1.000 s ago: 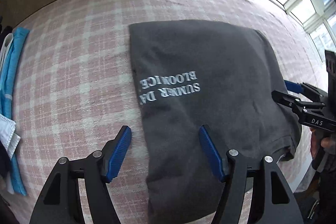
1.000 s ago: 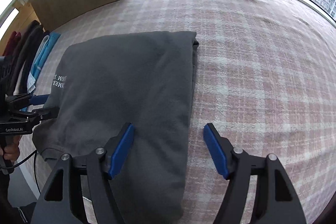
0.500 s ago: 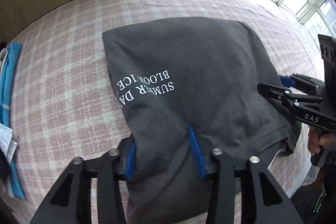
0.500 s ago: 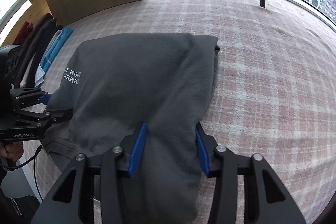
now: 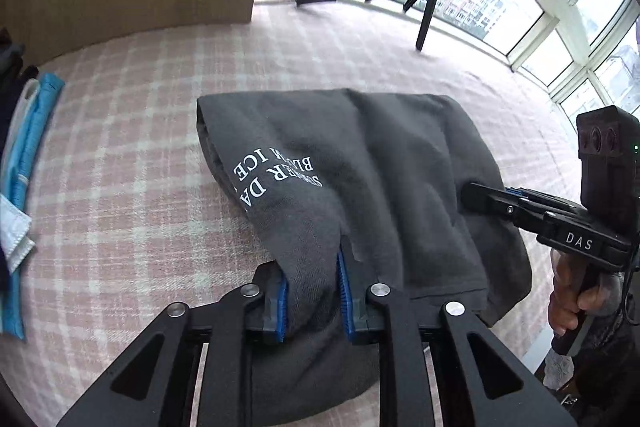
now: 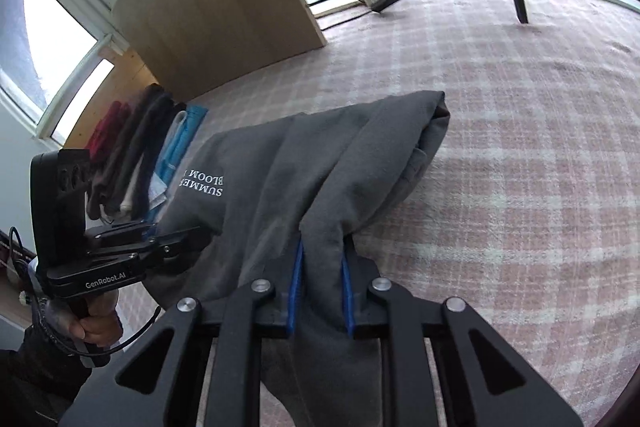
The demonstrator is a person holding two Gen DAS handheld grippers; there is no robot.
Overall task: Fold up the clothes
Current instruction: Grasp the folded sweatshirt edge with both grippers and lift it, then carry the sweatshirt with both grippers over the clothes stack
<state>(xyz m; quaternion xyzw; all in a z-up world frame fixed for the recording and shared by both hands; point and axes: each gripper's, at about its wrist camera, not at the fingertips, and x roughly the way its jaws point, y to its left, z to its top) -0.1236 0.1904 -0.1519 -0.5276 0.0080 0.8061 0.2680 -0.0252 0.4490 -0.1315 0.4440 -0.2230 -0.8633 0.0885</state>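
A folded pile [image 5: 24, 163] is lying at the far left of the plaid cover [image 5: 120, 155]. The left gripper [image 5: 313, 293] is pinching the near edge of the grey shirt [image 5: 360, 163], lifting it off the cover. The right gripper [image 6: 320, 287] is clamping the shirt's other near corner.

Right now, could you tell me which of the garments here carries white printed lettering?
The dark grey shirt clamped by both the left gripper and the right gripper; the blue, white and dark clothes stacked beside it show no lettering.
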